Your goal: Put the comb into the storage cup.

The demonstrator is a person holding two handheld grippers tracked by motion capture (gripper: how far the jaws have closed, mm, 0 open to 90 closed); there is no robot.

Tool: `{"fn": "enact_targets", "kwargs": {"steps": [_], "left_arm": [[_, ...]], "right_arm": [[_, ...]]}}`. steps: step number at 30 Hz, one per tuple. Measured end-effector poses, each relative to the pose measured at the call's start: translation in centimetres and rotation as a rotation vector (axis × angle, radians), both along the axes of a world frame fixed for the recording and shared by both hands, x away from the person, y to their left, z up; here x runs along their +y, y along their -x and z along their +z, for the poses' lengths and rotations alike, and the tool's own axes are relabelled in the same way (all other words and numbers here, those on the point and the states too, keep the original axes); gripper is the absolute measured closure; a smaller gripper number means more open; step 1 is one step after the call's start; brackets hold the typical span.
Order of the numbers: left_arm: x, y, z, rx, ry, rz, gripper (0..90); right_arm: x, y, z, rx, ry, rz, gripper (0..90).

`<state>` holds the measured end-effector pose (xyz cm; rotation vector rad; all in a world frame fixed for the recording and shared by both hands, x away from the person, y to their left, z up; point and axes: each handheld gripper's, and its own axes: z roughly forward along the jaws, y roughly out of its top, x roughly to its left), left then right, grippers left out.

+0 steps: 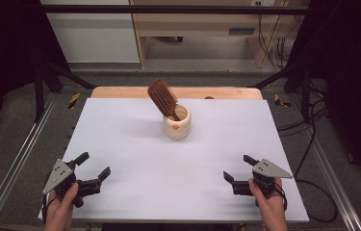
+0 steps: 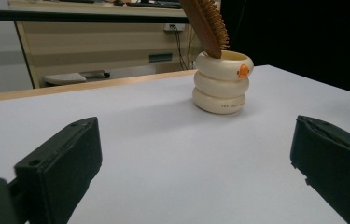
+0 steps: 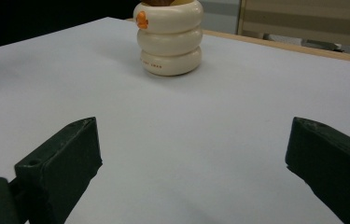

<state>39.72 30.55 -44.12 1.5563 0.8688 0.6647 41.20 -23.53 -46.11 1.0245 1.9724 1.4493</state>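
white table (image 1: 135, 159) in lab, desks behind | wooden hairbrush (image 1: 162, 97) leans handle-down in cream ringed cup (image 1: 177, 123), table centre-far | left hand-held gripper (image 1: 92, 172) released, near edge | right hand-held gripper (image 1: 238, 173) released | likely step: reach brush, grip handle above rim, lift straight so cup stays put

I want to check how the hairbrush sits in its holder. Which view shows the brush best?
The high view: the whole wooden hairbrush shows, handle down in the cream ringed holder, head leaning left. The left gripper view crops the head at the top edge. The right gripper view catches just a brown sliver at the holder's mouth.
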Motion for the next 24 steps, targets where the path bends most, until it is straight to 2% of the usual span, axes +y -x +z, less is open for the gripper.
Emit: {"fn": "enact_targets", "kwargs": {"steps": [7,11,14,16,19,21,24], "left_arm": [[-0.8,0.0,-0.1,-0.024,0.011,-0.027,1.5],[-1.1,-0.2,-0.3,-0.018,0.040,-0.024,1.5],[-1.1,-0.3,-0.5,-0.018,0.039,-0.020,1.5],[-1.1,-0.4,-0.4,-0.024,0.048,-0.013,1.5],[-1.1,-0.5,-0.3,-0.029,0.095,0.002,1.5],[-1.3,-0.6,-0.3,-0.033,0.095,0.010,1.4],[-1.2,-0.5,-0.3,-0.045,0.062,0.022,1.4]], "right_arm": [[0.7,-0.2,-0.2,0.000,0.009,0.023,3.6],[1.2,-0.4,-0.4,-0.021,0.018,-0.011,3.3],[1.6,-0.8,-0.5,-0.034,0.015,-0.022,3.4],[1.7,-1.1,-0.5,-0.045,0.008,-0.032,3.7],[1.9,-1.6,-0.5,-0.056,-0.021,-0.047,3.8],[2.1,-2.0,-0.6,-0.050,-0.042,-0.052,4.0],[2.2,-2.3,-0.5,-0.042,-0.068,-0.063,4.9]]}}
